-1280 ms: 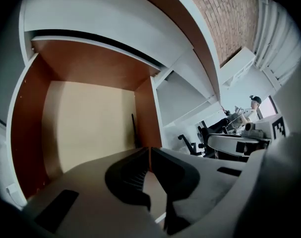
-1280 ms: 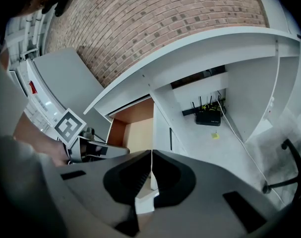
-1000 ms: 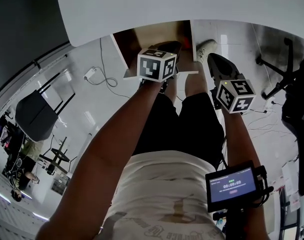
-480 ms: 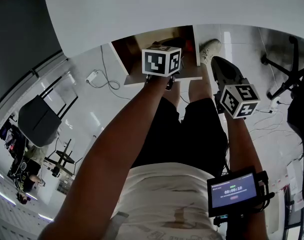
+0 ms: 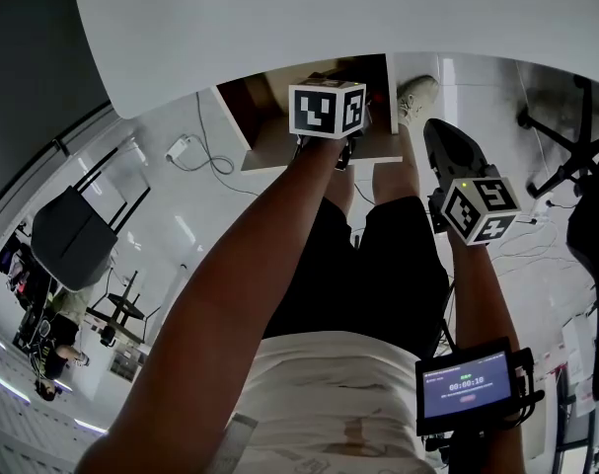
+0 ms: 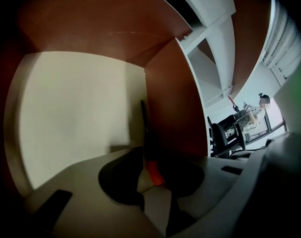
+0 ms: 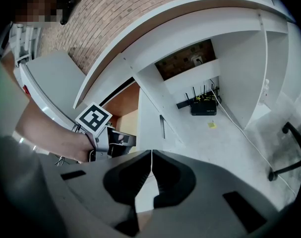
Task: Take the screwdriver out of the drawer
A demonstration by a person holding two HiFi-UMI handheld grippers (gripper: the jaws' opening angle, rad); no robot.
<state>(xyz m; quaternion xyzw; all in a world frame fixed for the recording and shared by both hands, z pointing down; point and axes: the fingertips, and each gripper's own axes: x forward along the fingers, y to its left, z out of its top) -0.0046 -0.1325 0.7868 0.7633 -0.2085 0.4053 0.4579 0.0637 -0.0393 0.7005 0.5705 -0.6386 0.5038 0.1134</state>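
Observation:
The screwdriver (image 6: pixel 148 138) has a dark shaft and an orange grip. It lies along the brown right wall (image 6: pixel 172 113) of the open drawer (image 5: pixel 279 148), on its pale floor. My left gripper (image 6: pixel 149 178) is inside the drawer, its jaws shut on the orange grip. From the head view only its marker cube (image 5: pixel 327 110) shows over the drawer. My right gripper (image 7: pixel 151 158) is shut on nothing and hangs outside the drawer by the person's right knee (image 5: pixel 439 138). From the right gripper view, the left gripper (image 7: pixel 110 139) sits at the drawer's mouth.
The white desk top (image 5: pixel 279 18) overhangs the drawer. The person's legs and a shoe (image 5: pixel 417 95) are below it. An office chair base (image 5: pixel 561 141) stands right, a charger and cable (image 5: pixel 181 148) lie left, and a black router (image 7: pixel 204 106) sits under the desk.
My left gripper has pushed deeper into the drawer. The right gripper has stayed beside the knee, drifting only slightly.

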